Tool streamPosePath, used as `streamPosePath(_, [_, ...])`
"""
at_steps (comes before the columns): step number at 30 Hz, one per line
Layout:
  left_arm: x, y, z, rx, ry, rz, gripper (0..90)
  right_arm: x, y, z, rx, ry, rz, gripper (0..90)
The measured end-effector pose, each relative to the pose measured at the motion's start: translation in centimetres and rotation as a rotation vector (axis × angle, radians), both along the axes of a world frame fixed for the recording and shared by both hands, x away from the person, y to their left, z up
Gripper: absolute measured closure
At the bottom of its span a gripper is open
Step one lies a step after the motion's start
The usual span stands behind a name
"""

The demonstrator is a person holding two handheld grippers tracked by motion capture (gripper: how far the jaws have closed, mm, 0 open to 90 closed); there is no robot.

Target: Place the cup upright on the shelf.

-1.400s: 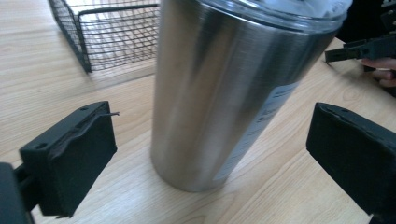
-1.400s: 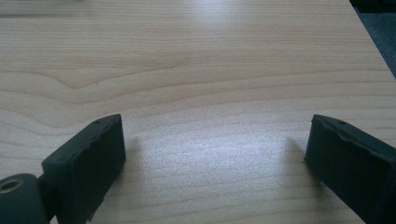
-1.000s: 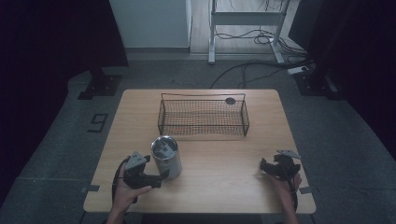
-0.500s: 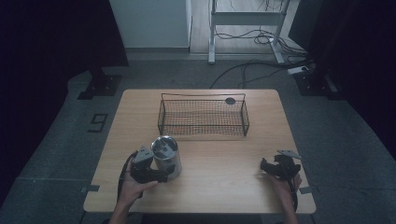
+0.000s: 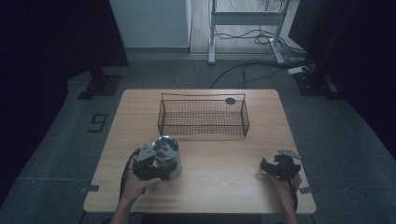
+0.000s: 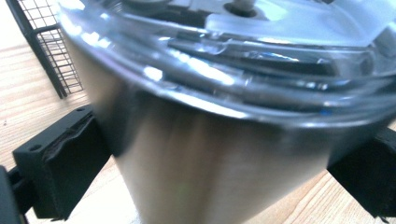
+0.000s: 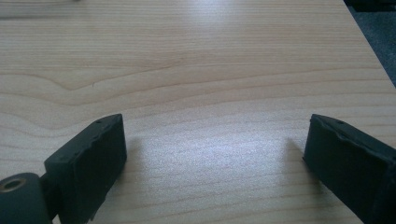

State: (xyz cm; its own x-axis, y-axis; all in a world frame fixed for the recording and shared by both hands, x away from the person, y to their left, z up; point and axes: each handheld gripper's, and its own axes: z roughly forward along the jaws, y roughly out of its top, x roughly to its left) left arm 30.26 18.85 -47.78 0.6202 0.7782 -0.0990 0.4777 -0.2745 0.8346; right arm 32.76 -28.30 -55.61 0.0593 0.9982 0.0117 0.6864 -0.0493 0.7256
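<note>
In the high view a shiny metal container (image 5: 166,156) with a clear lid stands on the wooden surface (image 5: 224,196), lower left of center in the frame. The left gripper (image 5: 161,171) sits at its near side, held by a hand (image 5: 135,186) that enters from the bottom edge. In the left gripper view the 2 black fingers (image 6: 58,168) flank the brushed-metal wall (image 6: 205,168) of the container — one at the left edge of the frame, one at the right — and both appear to touch it, so the container is gripped low on its body, which looks tilted in this view.

A black wire basket (image 5: 204,116) stands in the upper middle of the surface, just beyond the container, with a small dark disc (image 5: 230,100) by its far right corner.

The right gripper (image 5: 268,167) rests at the lower right of the high view, well apart from the container. In the right gripper view its fingers (image 7: 88,163) stand wide apart over bare wood — nothing between them.
</note>
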Motion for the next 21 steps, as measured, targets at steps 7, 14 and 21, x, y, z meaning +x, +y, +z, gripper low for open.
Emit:
streamPosePath(7, [-0.06, -0.15, -0.08, -0.002, -0.015, 0.010, 0.0, 0.00, 0.00, 0.00, 0.000, 0.000, 0.000, 5.6])
streamPosePath(14, [-0.13, -0.61, -0.23, 0.011, -0.061, 0.032, 0.0, 0.00, 0.00, 0.00, 0.000, 0.000, -0.001, 5.6])
streamPosePath(21, [0.03, -1.04, -0.47, -0.005, -0.093, 0.055, 0.0, 0.00, 0.00, 0.00, 0.000, 0.000, -0.001, 5.6])
